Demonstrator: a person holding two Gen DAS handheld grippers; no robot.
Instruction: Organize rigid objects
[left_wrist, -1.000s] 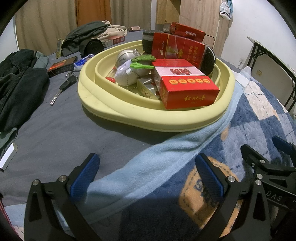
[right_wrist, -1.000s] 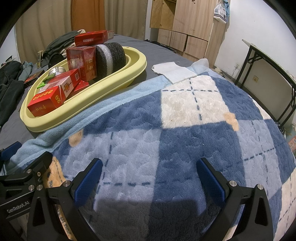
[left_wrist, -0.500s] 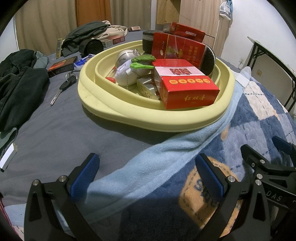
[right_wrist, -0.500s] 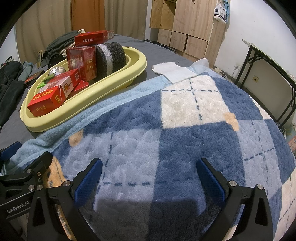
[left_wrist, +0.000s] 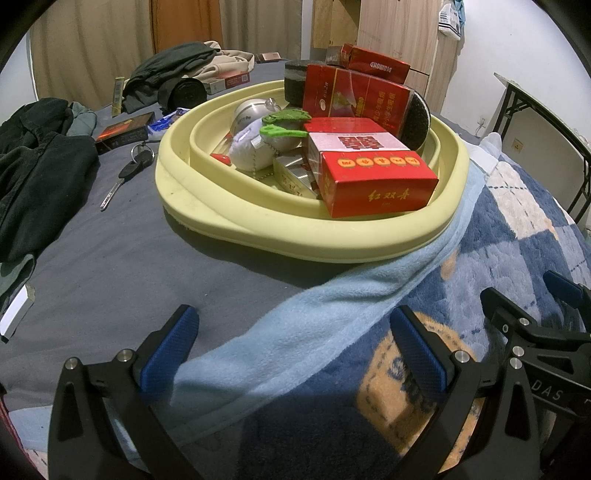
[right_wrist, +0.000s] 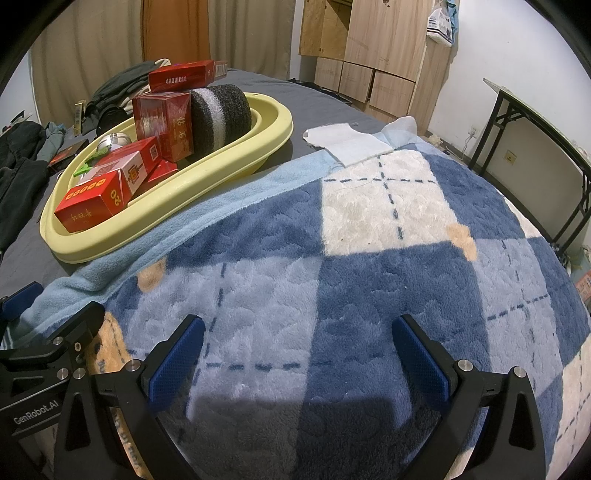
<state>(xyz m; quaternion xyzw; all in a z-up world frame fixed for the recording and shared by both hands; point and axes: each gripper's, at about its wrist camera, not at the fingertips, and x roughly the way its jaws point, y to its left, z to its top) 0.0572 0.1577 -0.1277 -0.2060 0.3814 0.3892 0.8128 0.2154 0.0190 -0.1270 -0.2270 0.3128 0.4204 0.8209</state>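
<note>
A pale yellow basin (left_wrist: 258, 221) (right_wrist: 229, 155) sits on the bed, holding several red boxes (left_wrist: 373, 181) (right_wrist: 92, 203), a dark foam roll (right_wrist: 221, 110), a silver ball (left_wrist: 249, 110), a white pouch (left_wrist: 249, 151) and green clips (left_wrist: 282, 129). A car key (left_wrist: 125, 173), a dark flat box (left_wrist: 122, 131) and a red-and-white pack (left_wrist: 225, 81) lie on the grey sheet beyond it. My left gripper (left_wrist: 295, 350) is open and empty, in front of the basin. My right gripper (right_wrist: 299, 354) is open and empty over the blue checked blanket (right_wrist: 369, 258), to the basin's right.
Dark clothes (left_wrist: 37, 158) are piled at the left and more clothes (left_wrist: 177, 70) at the back. A white cloth (right_wrist: 347, 144) lies at the blanket's far edge. A wooden wardrobe (right_wrist: 373, 55) and a black-legged table (right_wrist: 535, 147) stand beyond the bed.
</note>
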